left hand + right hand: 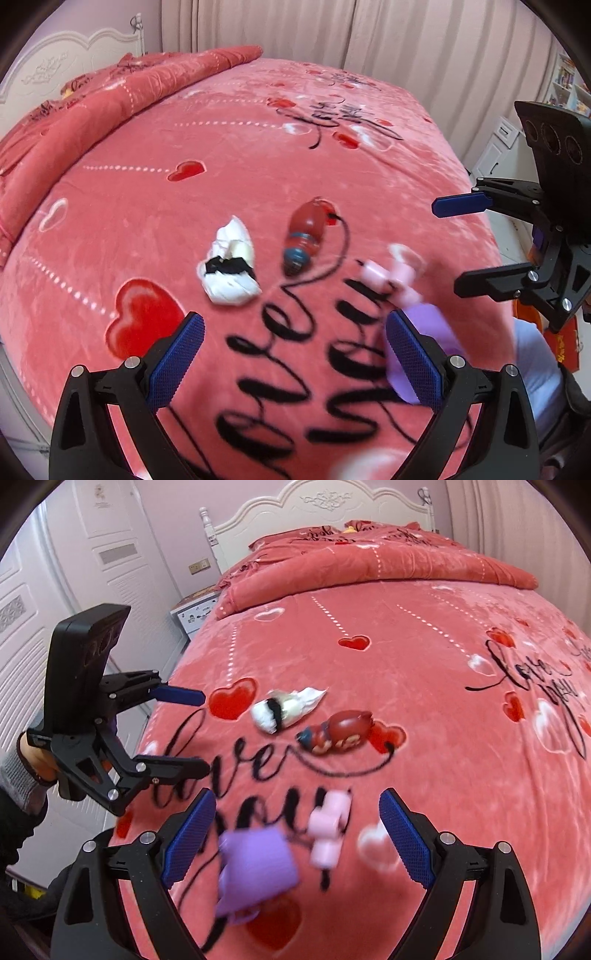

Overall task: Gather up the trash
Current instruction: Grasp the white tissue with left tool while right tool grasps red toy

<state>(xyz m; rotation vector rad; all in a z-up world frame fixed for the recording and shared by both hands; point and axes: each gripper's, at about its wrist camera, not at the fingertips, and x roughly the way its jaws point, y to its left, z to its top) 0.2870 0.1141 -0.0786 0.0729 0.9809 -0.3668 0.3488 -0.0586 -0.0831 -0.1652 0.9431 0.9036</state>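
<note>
Left wrist view: left gripper [295, 363] jaws wide, holding nothing, above the bed [258, 155].
Right wrist view: right gripper [297, 843] jaws wide, empty, over the purple item [258, 864].
Tissue [231, 260]: crumpled, white with a black band, lying on the bedspread.
Bottle [304, 234]: small, red-brown, blue cap, on its side just right of the tissue.
Pink item [391, 275]: blurred, near the purple item [428, 325], at the bed's near edge.
Quilt [369, 557]: folded by the headboard [321, 506].
</note>
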